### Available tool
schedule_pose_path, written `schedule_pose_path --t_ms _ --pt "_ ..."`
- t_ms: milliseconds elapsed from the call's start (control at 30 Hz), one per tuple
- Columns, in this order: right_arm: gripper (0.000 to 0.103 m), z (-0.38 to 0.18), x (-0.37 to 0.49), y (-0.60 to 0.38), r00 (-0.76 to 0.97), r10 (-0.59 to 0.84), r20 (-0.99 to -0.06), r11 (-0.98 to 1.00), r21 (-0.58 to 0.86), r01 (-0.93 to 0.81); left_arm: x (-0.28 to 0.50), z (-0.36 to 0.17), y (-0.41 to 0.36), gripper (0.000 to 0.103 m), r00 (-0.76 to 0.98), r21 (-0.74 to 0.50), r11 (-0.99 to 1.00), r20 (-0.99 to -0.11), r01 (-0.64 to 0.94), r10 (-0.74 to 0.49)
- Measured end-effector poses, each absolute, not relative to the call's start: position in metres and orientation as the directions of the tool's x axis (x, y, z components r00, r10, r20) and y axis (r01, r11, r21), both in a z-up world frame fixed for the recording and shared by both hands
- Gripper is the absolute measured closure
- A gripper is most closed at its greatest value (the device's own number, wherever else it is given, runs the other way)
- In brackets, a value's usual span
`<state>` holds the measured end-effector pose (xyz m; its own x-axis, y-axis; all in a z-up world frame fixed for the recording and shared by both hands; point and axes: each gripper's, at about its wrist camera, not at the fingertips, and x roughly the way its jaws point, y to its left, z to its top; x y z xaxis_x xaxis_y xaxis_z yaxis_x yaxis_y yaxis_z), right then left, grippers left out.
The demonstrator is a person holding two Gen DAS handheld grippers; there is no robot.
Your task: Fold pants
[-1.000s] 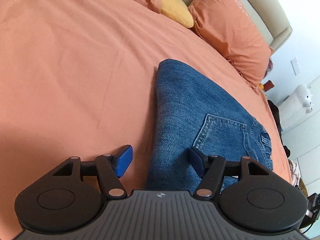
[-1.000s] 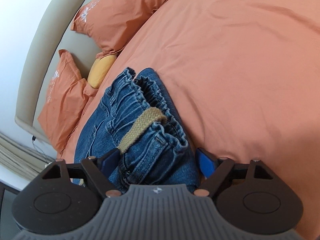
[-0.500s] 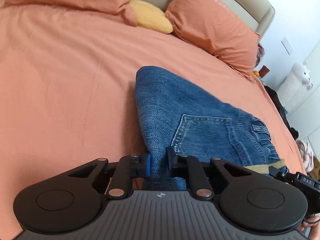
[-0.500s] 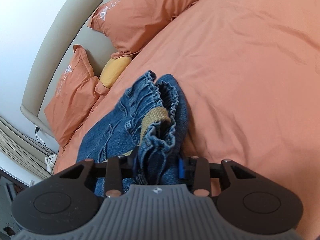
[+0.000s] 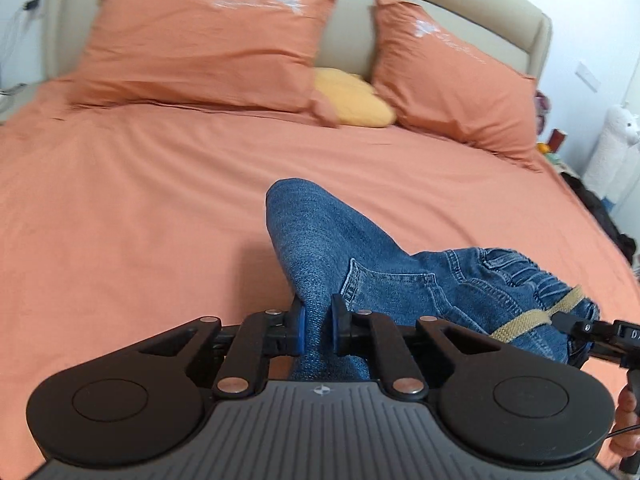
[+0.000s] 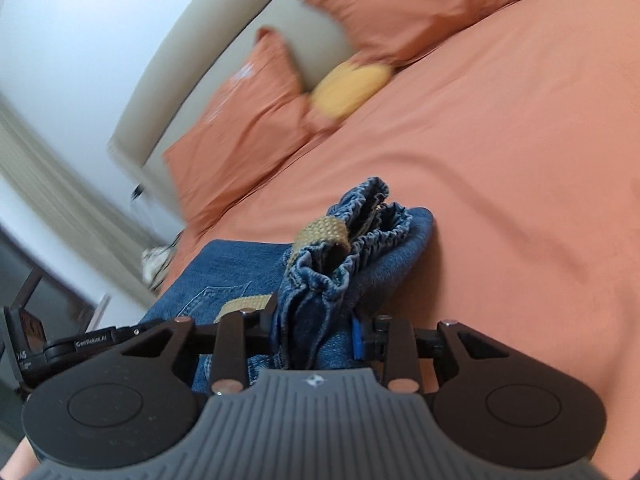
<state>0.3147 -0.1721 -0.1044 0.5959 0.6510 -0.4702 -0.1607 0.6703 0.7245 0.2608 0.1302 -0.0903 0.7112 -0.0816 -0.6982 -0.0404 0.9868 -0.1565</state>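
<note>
- Left gripper [image 5: 318,330]: blue pads clamped on a denim fold of the jeans [image 5: 320,232], jaws closing on the cloth, nearly together.
- Right gripper [image 6: 316,332]: jaws closing, pressed on the bunched waistband [image 6: 360,236]; thick wad of denim between them, so the fingers sit further apart than the left ones.
- Jeans on the orange bed [image 5: 120,208], near the front middle; the gripped ends are lifted off the sheet, the far folded end rests on it.
- Back pocket [image 5: 384,288] faces up in the left view.
- Tan drawstring [image 6: 322,232] loops over the elastic waistband; also seen at the right of the left view, beside the right gripper's tip.
- Two orange pillows [image 5: 200,48] lean on the beige headboard [image 5: 348,40], a yellow cushion [image 5: 352,98] between them.
- Right view is tilted and motion-blurred at the pillows.
- Part of a hand [image 5: 626,412] shows at the right edge of the left view.
- White plush toy [image 5: 616,136] stands at the far right, off the bed.
</note>
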Motion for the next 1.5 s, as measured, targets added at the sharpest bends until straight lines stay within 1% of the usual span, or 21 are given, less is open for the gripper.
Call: schedule_pose_path --t_ms 100,200,367,500,700,767,833,933,1000,1067,1133,1200,1300,1433,1500 --pt "0.075 -0.097 0.305 -0.124 0.557 0.689 -0.464 0.656 0.725 -0.210 0.237 -0.086 0.170 0.091 0.704 -0.122 0.990 -0.709 -0.077 -0.033" --pt "0.075 -0.090 0.291 -0.077 0.519 0.713 -0.471 0.659 0.704 -0.266 0.215 -0.086 0.209 0.091 0.691 -0.114 0.986 -0.723 -0.123 0.002" --pt "0.075 -0.091 0.266 -0.017 0.480 0.720 -0.501 0.672 0.675 -0.303 0.195 -0.103 0.256 0.091 0.661 -0.131 0.978 -0.750 -0.162 0.009" --pt "0.075 -0.101 0.245 0.003 0.478 0.681 -0.554 0.715 0.644 -0.271 0.193 -0.129 0.269 0.091 0.645 -0.156 0.975 -0.764 -0.161 -0.016" --pt "0.075 -0.138 0.241 0.001 0.426 0.638 -0.642 0.745 0.654 -0.130 0.189 -0.162 0.292 0.091 0.617 -0.205 0.964 -0.785 -0.172 -0.057" --pt "0.073 -0.146 0.244 0.002 0.421 0.626 -0.656 0.748 0.657 -0.089 0.189 -0.171 0.295 0.090 0.608 -0.211 0.962 -0.791 -0.171 -0.066" --pt "0.067 -0.153 0.246 0.005 0.417 0.605 -0.679 0.764 0.642 -0.063 0.191 -0.179 0.295 0.088 0.597 -0.212 0.962 -0.799 -0.171 -0.070" --pt "0.066 -0.160 0.250 0.008 0.413 0.585 -0.698 0.783 0.619 -0.062 0.188 -0.189 0.296 0.082 0.595 -0.210 0.963 -0.801 -0.169 -0.070" --pt "0.066 -0.158 0.254 0.012 0.412 0.580 -0.703 0.788 0.612 -0.067 0.186 -0.188 0.296 0.075 0.599 -0.200 0.965 -0.798 -0.168 -0.061" --pt "0.064 -0.156 0.257 0.015 0.407 0.575 -0.710 0.794 0.604 -0.069 0.183 -0.185 0.300 0.061 0.588 -0.196 0.964 -0.807 -0.178 -0.056" --pt "0.058 -0.155 0.259 0.013 0.399 0.572 -0.717 0.798 0.599 -0.067 0.181 -0.181 0.303 0.058 0.549 -0.214 0.962 -0.831 -0.171 -0.087" --pt "0.055 -0.151 0.260 0.013 0.397 0.564 -0.724 0.805 0.588 -0.070 0.175 -0.177 0.305 0.058 0.506 -0.220 0.964 -0.855 -0.152 -0.115" --pt "0.051 -0.146 0.261 0.018 0.391 0.554 -0.735 0.818 0.567 -0.095 0.163 -0.166 0.306 0.058 0.455 -0.208 0.966 -0.883 -0.151 -0.118" --pt "0.044 -0.132 0.261 0.022 0.389 0.536 -0.749 0.836 0.534 -0.124 0.147 -0.144 0.295 0.058 0.416 -0.120 0.986 -0.907 -0.118 -0.061" --pt "0.041 -0.117 0.256 0.024 0.403 0.511 -0.759 0.857 0.489 -0.165 0.137 -0.125 0.287 0.059 0.419 -0.079 0.993 -0.907 -0.088 -0.035"
